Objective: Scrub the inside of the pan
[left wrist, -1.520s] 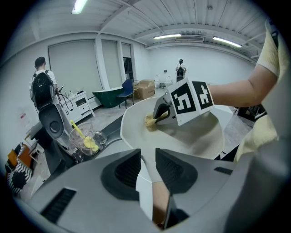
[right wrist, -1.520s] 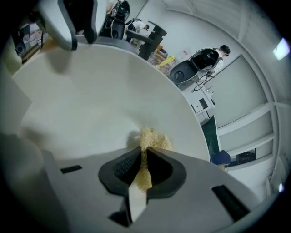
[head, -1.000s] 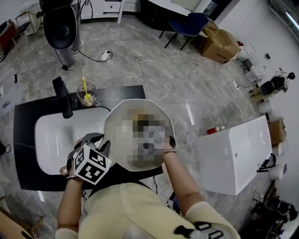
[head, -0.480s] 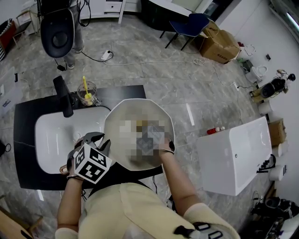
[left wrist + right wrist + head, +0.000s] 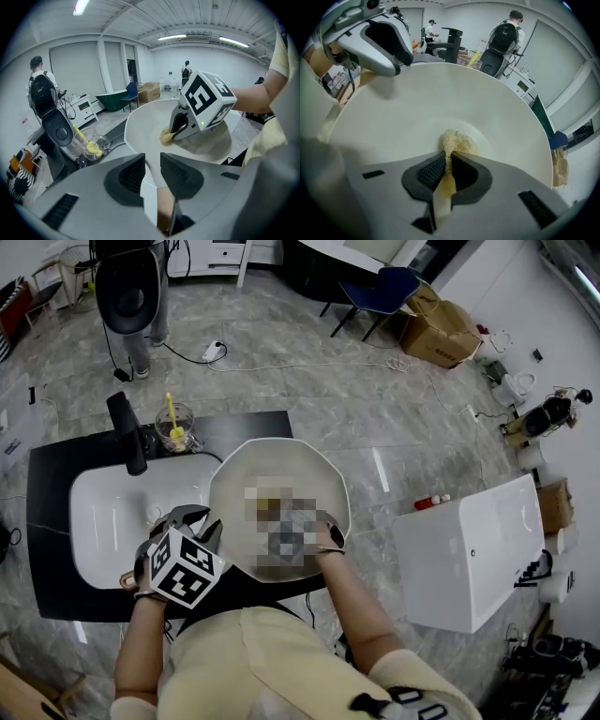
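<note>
A white, many-sided pan (image 5: 281, 457) is held over the counter's front edge, beside the sink. My left gripper (image 5: 192, 518) is shut on the pan's near-left rim, where the handle meets it, and the rim piece shows between its jaws (image 5: 152, 161). My right gripper (image 5: 292, 529) reaches into the pan; a mosaic patch partly covers it in the head view. It is shut on a yellowish scrub pad (image 5: 457, 140), which presses on the pan's inner floor (image 5: 440, 89). The left gripper view shows the pad (image 5: 166, 137) under the right gripper (image 5: 176, 133).
A white sink basin (image 5: 108, 517) with a black faucet (image 5: 125, 432) is set in the black counter (image 5: 47, 474). A glass with a yellow brush (image 5: 173, 427) stands behind it. A white cabinet (image 5: 469, 549) is at right. A person with a backpack (image 5: 127, 287) stands beyond.
My right gripper has slid the scrub pad a little left and toward me across the pan's floor. The left gripper and the pan have stayed put.
</note>
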Demonstrator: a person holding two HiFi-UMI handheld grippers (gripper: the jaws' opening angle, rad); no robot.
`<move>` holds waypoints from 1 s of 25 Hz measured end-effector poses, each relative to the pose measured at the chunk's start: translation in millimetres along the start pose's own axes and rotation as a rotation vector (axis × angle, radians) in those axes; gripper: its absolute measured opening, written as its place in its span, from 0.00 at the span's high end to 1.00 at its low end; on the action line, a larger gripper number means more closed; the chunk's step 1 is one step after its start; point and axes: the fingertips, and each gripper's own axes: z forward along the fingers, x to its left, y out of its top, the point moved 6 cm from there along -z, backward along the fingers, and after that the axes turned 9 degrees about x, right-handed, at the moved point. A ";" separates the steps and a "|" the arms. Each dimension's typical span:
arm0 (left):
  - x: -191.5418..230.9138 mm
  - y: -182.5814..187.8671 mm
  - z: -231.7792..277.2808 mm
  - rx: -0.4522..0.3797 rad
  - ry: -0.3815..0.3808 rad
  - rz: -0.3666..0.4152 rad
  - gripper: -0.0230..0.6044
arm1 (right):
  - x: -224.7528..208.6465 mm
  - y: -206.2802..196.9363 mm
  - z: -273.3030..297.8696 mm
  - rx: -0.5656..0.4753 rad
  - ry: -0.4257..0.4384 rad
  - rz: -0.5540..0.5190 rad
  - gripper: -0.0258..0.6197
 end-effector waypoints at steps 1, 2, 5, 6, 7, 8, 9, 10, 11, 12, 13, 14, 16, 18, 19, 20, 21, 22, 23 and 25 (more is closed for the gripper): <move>0.2 -0.5 0.3 0.001 0.000 0.000 0.79 | 2.9 1.1 0.0 0.001 0.008 -0.014 0.89; 0.2 -0.9 0.3 0.002 0.001 0.000 0.79 | 5.7 2.1 -0.1 0.002 0.016 -0.026 0.89; -0.9 -0.1 -1.2 0.001 0.004 0.003 0.79 | 13.5 3.4 -3.1 0.006 0.046 -0.048 0.89; -1.3 0.5 -1.8 0.001 0.006 0.004 0.79 | 15.8 3.6 -4.2 0.006 0.058 -0.051 0.89; -1.5 0.7 -1.9 0.001 0.007 0.005 0.79 | 18.0 3.8 -4.8 0.006 0.074 -0.050 0.89; -1.5 0.5 -1.7 0.001 0.008 0.005 0.79 | 20.0 4.1 -4.9 0.005 0.092 -0.046 0.89; -1.5 0.2 -1.1 0.001 0.008 0.006 0.79 | 21.9 4.5 -4.7 0.003 0.115 -0.037 0.89; -1.3 -0.1 -0.6 0.001 0.009 0.006 0.79 | 23.5 4.9 -4.6 0.001 0.140 -0.025 0.89; -1.2 -0.2 -0.3 0.001 0.009 0.007 0.79 | 24.9 5.4 -4.9 -0.002 0.166 -0.014 0.89; -1.0 -0.1 -0.2 0.000 0.009 0.008 0.79 | 26.2 5.8 -5.4 -0.004 0.191 -0.005 0.89; -0.9 0.1 -0.2 0.000 0.010 0.009 0.79 | 27.4 6.1 -5.9 -0.004 0.211 0.000 0.89; -0.9 0.3 -0.3 -0.001 0.010 0.010 0.80 | 28.7 6.2 -6.4 -0.003 0.228 0.003 0.89; -1.0 0.0 -0.8 0.000 0.011 0.010 0.80 | 32.1 6.3 -7.5 0.001 0.254 -0.001 0.89; -1.2 -0.1 -1.3 0.000 0.013 0.008 0.80 | 35.9 7.1 -9.8 0.001 0.285 -0.007 0.89; -1.4 0.0 -1.4 0.000 0.013 0.007 0.80 | 37.8 7.4 -11.2 0.000 0.306 -0.008 0.89; -1.6 0.1 -1.5 0.000 0.012 0.006 0.80 | 39.9 7.2 -12.5 0.001 0.331 -0.010 0.89; -1.8 0.3 -1.7 0.000 0.011 0.005 0.80 | 42.3 6.9 -13.7 0.002 0.358 -0.013 0.89; -1.9 0.5 -1.9 0.000 0.009 0.004 0.80 | 45.0 6.2 -14.6 0.005 0.385 -0.020 0.89; -1.9 0.6 -2.1 -0.001 0.006 0.002 0.80 | 47.7 5.4 -15.2 0.008 0.412 -0.028 0.89; -2.0 0.7 -2.2 -0.002 0.000 -0.002 0.80 | 52.0 3.9 -15.6 0.011 0.455 -0.041 0.89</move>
